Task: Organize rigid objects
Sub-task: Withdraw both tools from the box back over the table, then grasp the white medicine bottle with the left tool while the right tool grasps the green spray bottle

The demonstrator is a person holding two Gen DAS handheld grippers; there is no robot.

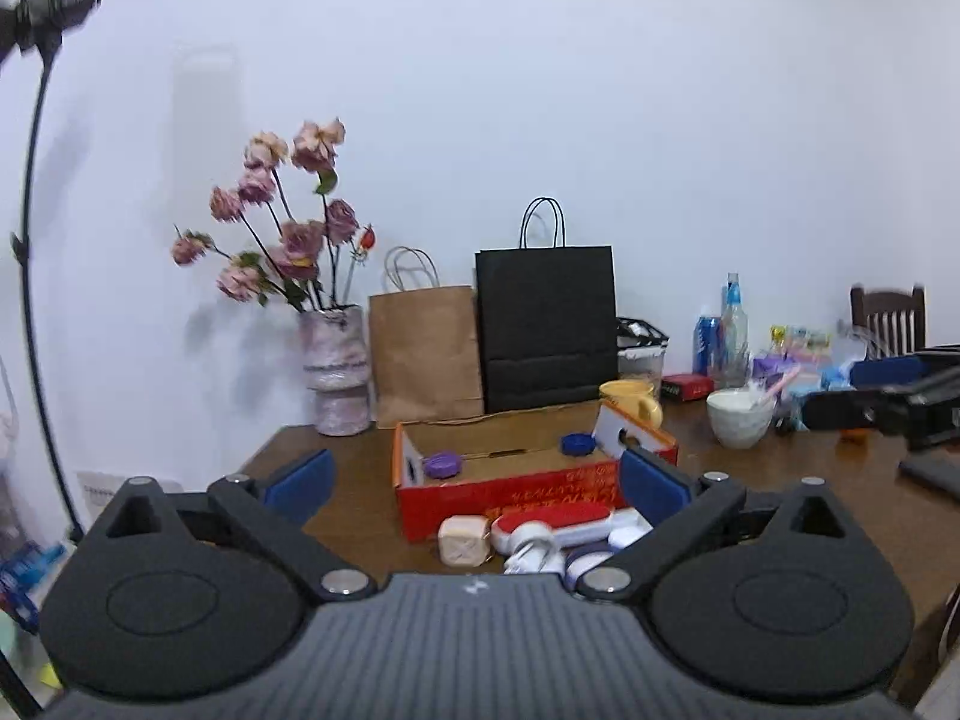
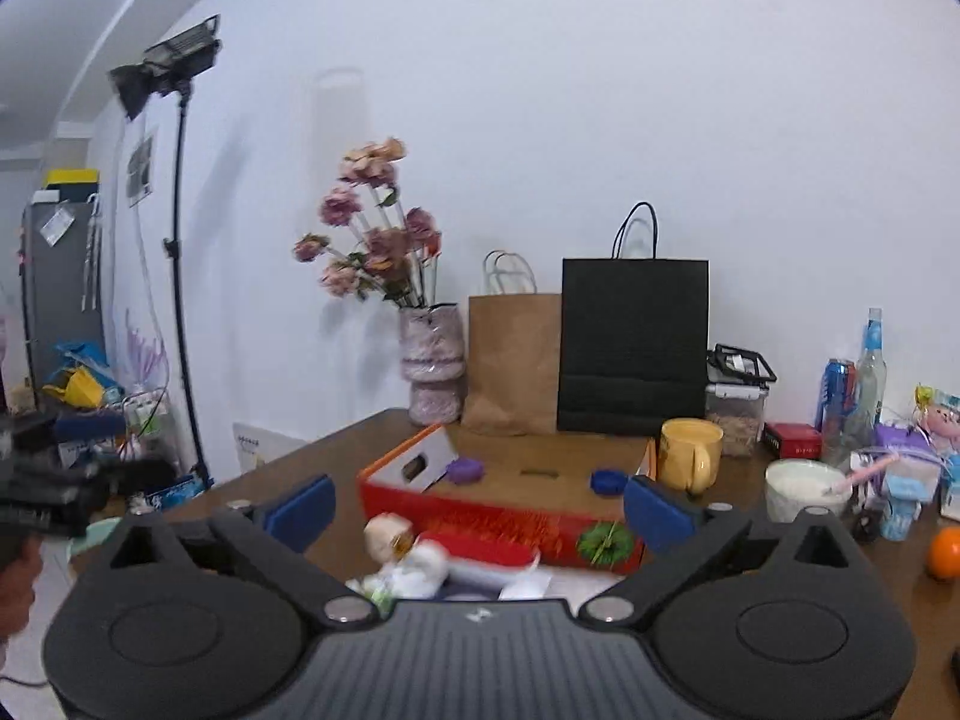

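Observation:
A red cardboard box (image 1: 510, 501) (image 2: 498, 525) lies open on the wooden table, with a purple lid (image 1: 443, 464) (image 2: 465, 470) and a blue lid (image 1: 577, 443) (image 2: 607, 480) inside. In front of it lie a beige cube (image 1: 463, 541), a red and white device (image 1: 558, 528) (image 2: 480, 558) and white plugs (image 1: 534, 558). My left gripper (image 1: 477, 480) is open and empty above this pile. My right gripper (image 2: 480, 507) is open and empty, also above the pile. The other gripper shows at the right edge of the left wrist view (image 1: 900, 405).
A vase of pink flowers (image 1: 336, 369) (image 2: 433, 372), a brown bag (image 1: 426, 354) (image 2: 513, 360) and a black bag (image 1: 547, 327) (image 2: 633, 345) stand at the back wall. A yellow mug (image 2: 690, 455), white bowl (image 1: 739, 417) (image 2: 807, 489), bottles (image 2: 867, 384), an orange (image 2: 945, 551) and toys crowd the right.

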